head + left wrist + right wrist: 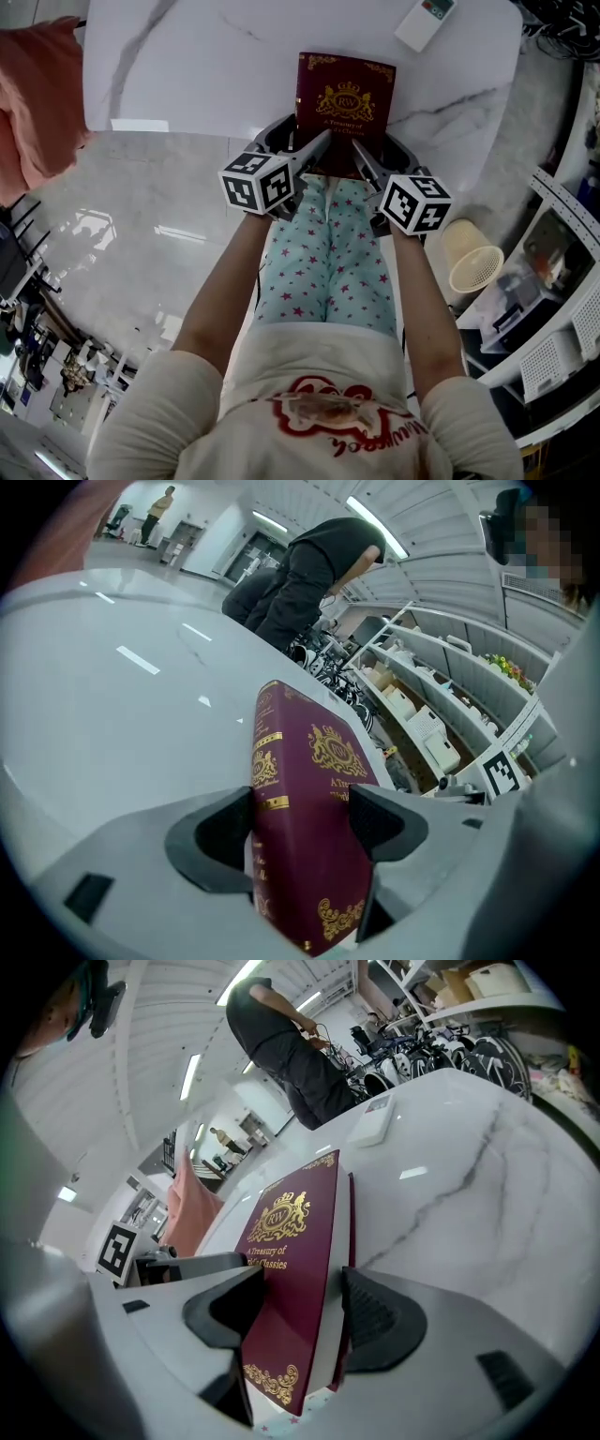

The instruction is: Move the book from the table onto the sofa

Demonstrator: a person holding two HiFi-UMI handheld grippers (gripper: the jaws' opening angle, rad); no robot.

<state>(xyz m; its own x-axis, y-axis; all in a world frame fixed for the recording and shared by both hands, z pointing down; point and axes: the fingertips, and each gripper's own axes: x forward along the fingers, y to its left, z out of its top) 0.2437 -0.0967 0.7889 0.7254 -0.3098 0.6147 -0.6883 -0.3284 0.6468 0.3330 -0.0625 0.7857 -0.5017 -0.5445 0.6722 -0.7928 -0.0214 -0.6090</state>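
Note:
A dark red hardback book (345, 98) with gold print lies lengthwise over the near edge of the white marble table (206, 66). Both grippers hold its near end. My left gripper (317, 148) is shut on the near left corner, one pad on the spine (267, 789) and the other on the cover. My right gripper (360, 156) is shut on the near right corner, its pads on the front cover (286, 1232) and on the back. In the left gripper view (300, 822) and the right gripper view (300, 1312) the book fills the gap between the jaws.
A white remote (425, 19) lies at the table's far right. Orange-pink fabric (37, 103) hangs at the left. A beige waste basket (473, 261) and white shelving (562, 291) stand at the right. A person in dark clothes (309, 574) bends over beyond the table.

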